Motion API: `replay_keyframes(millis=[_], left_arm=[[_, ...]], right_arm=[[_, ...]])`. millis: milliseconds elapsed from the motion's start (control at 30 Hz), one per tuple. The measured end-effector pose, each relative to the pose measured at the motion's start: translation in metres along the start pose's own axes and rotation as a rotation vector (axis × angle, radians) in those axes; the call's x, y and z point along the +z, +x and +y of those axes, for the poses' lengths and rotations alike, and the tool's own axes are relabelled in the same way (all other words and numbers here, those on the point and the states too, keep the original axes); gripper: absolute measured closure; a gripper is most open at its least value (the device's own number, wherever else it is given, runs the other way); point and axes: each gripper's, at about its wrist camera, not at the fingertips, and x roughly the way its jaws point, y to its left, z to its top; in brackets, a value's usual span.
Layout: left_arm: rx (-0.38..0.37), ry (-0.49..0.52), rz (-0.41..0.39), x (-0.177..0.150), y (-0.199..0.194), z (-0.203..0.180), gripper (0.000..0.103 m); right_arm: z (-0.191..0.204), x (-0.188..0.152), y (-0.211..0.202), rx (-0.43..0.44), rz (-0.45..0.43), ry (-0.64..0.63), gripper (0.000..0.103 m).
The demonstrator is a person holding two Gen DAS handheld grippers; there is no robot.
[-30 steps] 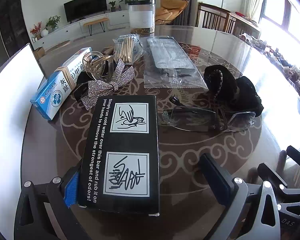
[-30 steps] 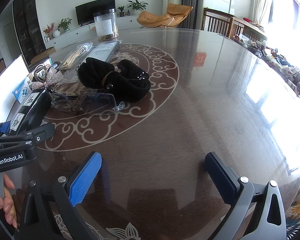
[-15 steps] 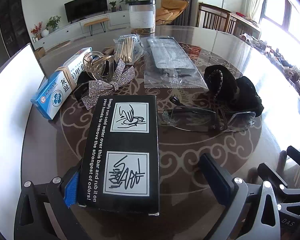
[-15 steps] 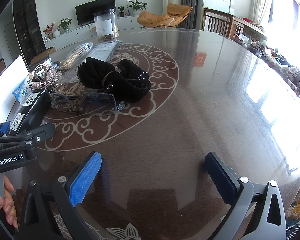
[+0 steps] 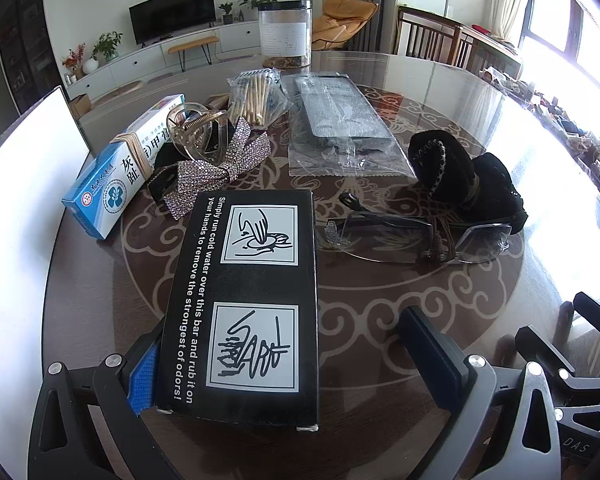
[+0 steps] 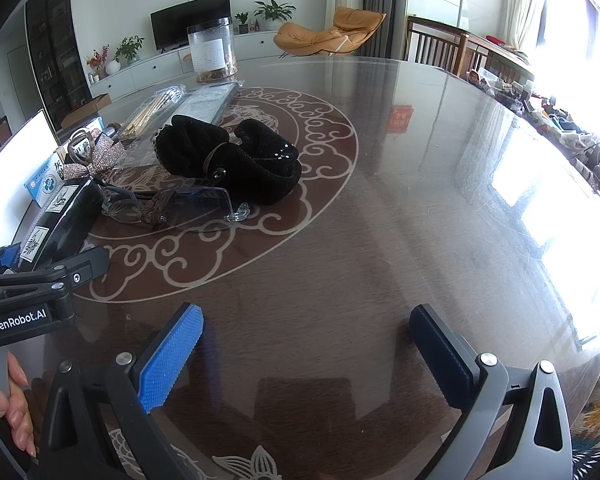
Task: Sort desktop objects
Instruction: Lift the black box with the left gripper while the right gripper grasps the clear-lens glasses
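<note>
A black box point(image 5: 252, 300) printed with white hand-washing pictures lies flat on the glass-topped table point(image 5: 380, 300). My left gripper point(image 5: 284, 348) stands open around its near end: the blue left pad point(image 5: 144, 372) is against the box's side, and the right finger point(image 5: 428, 344) is well clear. Clear glasses point(image 5: 400, 236) lie just right of the box, with a black velvet hair band point(image 5: 460, 168) behind them. My right gripper point(image 6: 306, 348) is open over bare table, nothing between its fingers. The black box point(image 6: 60, 216) and glasses point(image 6: 168, 204) sit far to its left.
Behind the box lie a rhinestone bow point(image 5: 216, 168), a clear claw clip point(image 5: 196, 136), a blue-and-white carton point(image 5: 120, 172), a bag of sticks point(image 5: 254, 98), a plastic-wrapped pack point(image 5: 340, 124) and a jar point(image 5: 286, 34). A white board point(image 5: 16, 220) stands at the left. A hand point(image 6: 4, 408) shows at the lower left.
</note>
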Motion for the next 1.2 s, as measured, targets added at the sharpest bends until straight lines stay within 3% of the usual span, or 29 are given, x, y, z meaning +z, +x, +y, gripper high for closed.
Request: replay_keyframes(millis=[467, 533, 633, 800, 933, 1200], left_arm=[[0.029, -0.043, -0.002, 0.002, -0.001, 0.011, 0.0], [0.029, -0.044, -0.002, 0.003, -0.001, 0.012, 0.0], [0.031, -0.046, -0.002, 0.003, -0.001, 0.012, 0.0], [0.071, -0.12, -0.007, 0.0, -0.002, 0.024, 0.0], [0.068, -0.136, -0.013, 0.0, -0.002, 0.026, 0.0], [0.083, -0.124, -0.005, -0.001, -0.001, 0.022, 0.0]], right_arm=[[0.0, 0.0, 0.0, 0.007, 0.003, 0.0, 0.0], [-0.005, 0.002, -0.005, 0.075, 0.005, 0.02, 0.0], [-0.014, 0.013, -0.009, 0.349, 0.012, 0.073, 0.0], [0.008, 0.039, 0.002, 0.48, 0.072, -0.217, 0.001], [0.022, 0.056, 0.022, 0.471, 0.12, -0.392, 0.001], [0.061, 0.087, 0.057, 0.482, 0.213, -0.608, 0.001]])
